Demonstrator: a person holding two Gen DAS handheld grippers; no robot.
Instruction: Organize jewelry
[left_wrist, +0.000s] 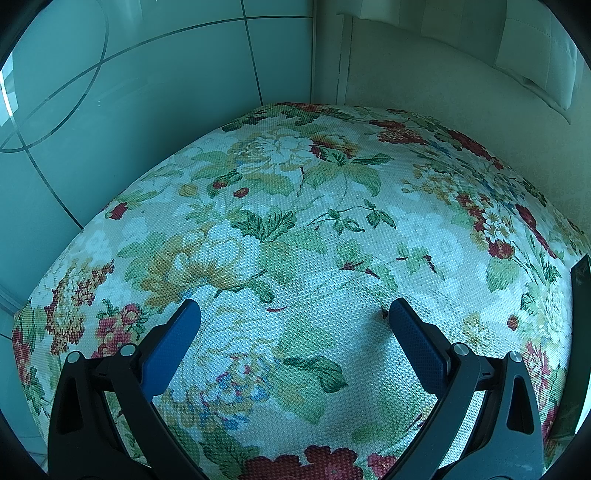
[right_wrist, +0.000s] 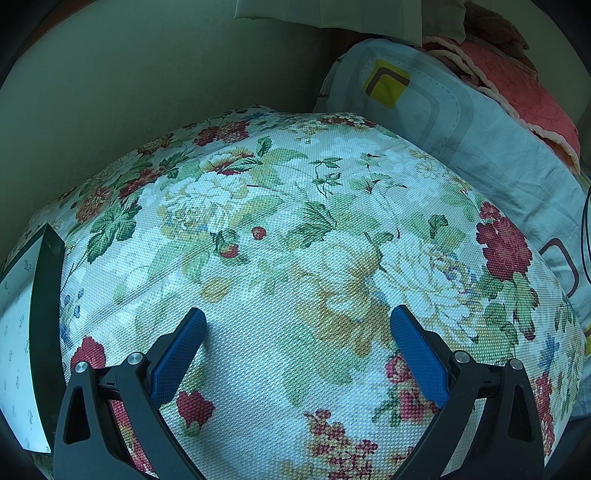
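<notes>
Both grippers hang over a flowery cloth (left_wrist: 295, 229) that covers a small table or stool. The left gripper (left_wrist: 293, 314) has its two blue fingers (left_wrist: 173, 343) spread wide apart, and nothing is between them. The right gripper (right_wrist: 297, 321) is the same: fingers wide apart, holding nothing.

No jewelry shows in either view (no ring, no chain, no beads that I can see). The only thing that may belong to the job is a flat box (right_wrist: 26, 332) with a dark edge and a pale face with tiny prints. It sits at the left edge of the cloth in the right wrist view. A dark sliver (left_wrist: 580, 295) at the right edge of the cloth in the left wrist view is likely the same box. So the box seems to lie between the two grippers, near to both, and I cannot tell which is nearer. Its long side runs away from the grippers toward the far edge.

I think the job has barely begun. The next move is probably to turn toward the box.

There is lots of open cloth in front of both grippers. The cloth's far edge meets a wall (right_wrist: 147, 74). At its right edge lies a pile of bedding (right_wrist: 461, 122), and shiny floor tiles (left_wrist: 110, 92) lie past its left edge.
</notes>
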